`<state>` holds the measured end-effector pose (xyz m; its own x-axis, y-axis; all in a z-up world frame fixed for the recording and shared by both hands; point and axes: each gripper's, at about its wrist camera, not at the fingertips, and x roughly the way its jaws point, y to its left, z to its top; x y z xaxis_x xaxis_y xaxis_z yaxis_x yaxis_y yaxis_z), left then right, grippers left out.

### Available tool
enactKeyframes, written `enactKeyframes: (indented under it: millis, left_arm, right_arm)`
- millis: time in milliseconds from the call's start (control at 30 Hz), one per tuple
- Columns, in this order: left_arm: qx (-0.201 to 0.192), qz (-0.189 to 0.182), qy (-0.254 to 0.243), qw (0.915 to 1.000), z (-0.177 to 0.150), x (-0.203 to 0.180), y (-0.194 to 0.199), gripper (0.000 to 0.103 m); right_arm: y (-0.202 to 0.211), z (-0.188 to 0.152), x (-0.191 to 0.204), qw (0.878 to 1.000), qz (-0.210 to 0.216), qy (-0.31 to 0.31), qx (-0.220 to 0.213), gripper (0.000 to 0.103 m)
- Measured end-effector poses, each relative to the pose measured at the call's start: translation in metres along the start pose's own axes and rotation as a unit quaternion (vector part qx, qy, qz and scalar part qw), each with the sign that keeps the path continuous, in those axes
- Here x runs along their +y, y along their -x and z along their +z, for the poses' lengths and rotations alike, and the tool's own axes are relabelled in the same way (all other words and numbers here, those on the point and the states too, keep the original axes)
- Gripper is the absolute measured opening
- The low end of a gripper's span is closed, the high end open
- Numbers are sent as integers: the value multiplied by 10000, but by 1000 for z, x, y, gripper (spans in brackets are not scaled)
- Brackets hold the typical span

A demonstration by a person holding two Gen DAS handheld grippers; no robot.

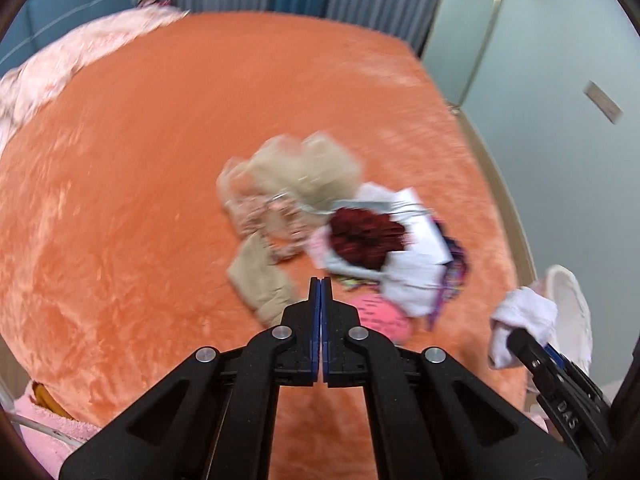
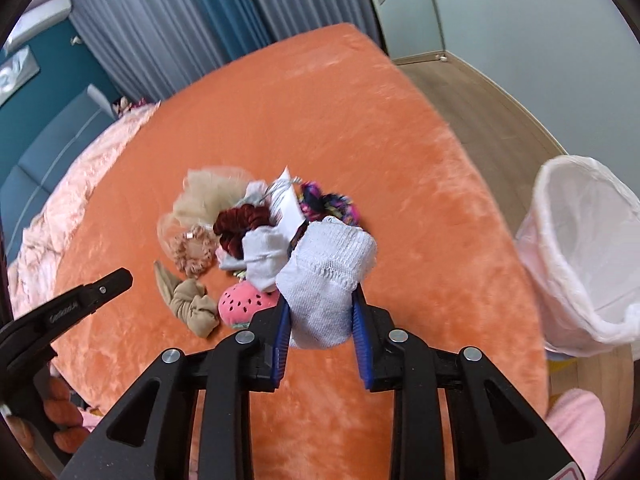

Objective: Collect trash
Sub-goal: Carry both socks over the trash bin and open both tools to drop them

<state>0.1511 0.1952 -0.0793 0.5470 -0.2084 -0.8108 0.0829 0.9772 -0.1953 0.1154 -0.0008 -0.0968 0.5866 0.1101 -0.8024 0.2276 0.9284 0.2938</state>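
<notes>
Mostly open: orange plush bedspread (image 2: 320, 128) filling both views, bare from 9 through 12 to 2 o'clock, far edge dropping off before grey-and-teal curtains (image 2: 168, 36). Right edge of the bed at 2 to 4 o'clock in the right wrist view, bordered by wood floor (image 2: 480, 92) and a pale wall (image 2: 520, 20). Crumpled pink blanket (image 1: 60, 68) heaped along the 10 o'clock side.

White-lined trash bin (image 2: 580, 256) standing on the floor just off the bed edge at 3 o'clock in the right wrist view, mouth tilted toward the camera, inside looking empty as far as visible.

Pile of small items (image 1: 340, 232) lying on the bedspread just ahead of both grippers: beige fabric, a dark red scrunchie (image 2: 240, 226), white paper, multicoloured yarn, a pink strawberry-shaped piece (image 2: 244, 304) at the near edge.

Right gripper (image 2: 322, 316) clamped on a white sock (image 2: 328, 280), raised clear of the spread, near the pile at centre. Left gripper (image 1: 321, 292) with jaws fully together, nothing between them, poised above the pile's near edge.
</notes>
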Motion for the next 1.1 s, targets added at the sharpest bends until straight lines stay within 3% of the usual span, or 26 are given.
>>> enactKeyframes:
  millis: [133, 200, 233, 267, 333, 500, 667, 733, 767, 833, 1100]
  left_arm:
    - [46, -73, 54, 9999, 0, -6, 5, 4]
    - [158, 92, 207, 9996, -1, 5, -3, 23]
    - [185, 131, 298, 9993, -2, 9, -7, 44]
    - [208, 202, 421, 9987, -3, 16, -11, 58]
    - [252, 260, 742, 9966, -4, 34, -22, 62]
    - [768, 470, 1263, 9879, -5, 66, -68, 62]
    - [1191, 313, 1541, 9804, -7, 71, -106, 62]
    - [1190, 264, 1572, 9800, -6, 71, -115, 60]
    - [1179, 265, 1570, 9802, -7, 70, -117, 48]
    - [1226, 140, 1556, 9801, -8, 70, -119, 35]
    - [630, 402, 965, 9925, -3, 50, -68, 31]
  right_arm:
    - [20, -2, -18, 9998, -48, -120, -117, 26]
    - [25, -4, -24, 9998, -67, -151, -135, 26]
    - [26, -6, -26, 9997, -73, -165, -138, 26]
    - [27, -6, -29, 9997, -80, -172, -130, 26]
    - [24, -9, -28, 9998, -78, -162, -106, 26]
    - [12, -9, -21, 9999, -60, -110, 46, 27]
    - [-8, -7, -11, 9997, -70, -28, 253, 27]
    - [-13, -6, -6, 9995, -101, 34, 300, 27]
    - [-15, -5, -5, 9994, -120, 71, 310, 27]
    - [-18, -4, -2, 9993, -140, 144, 322, 27]
    - [-10, -1, 1, 9996, -86, 196, 199, 27]
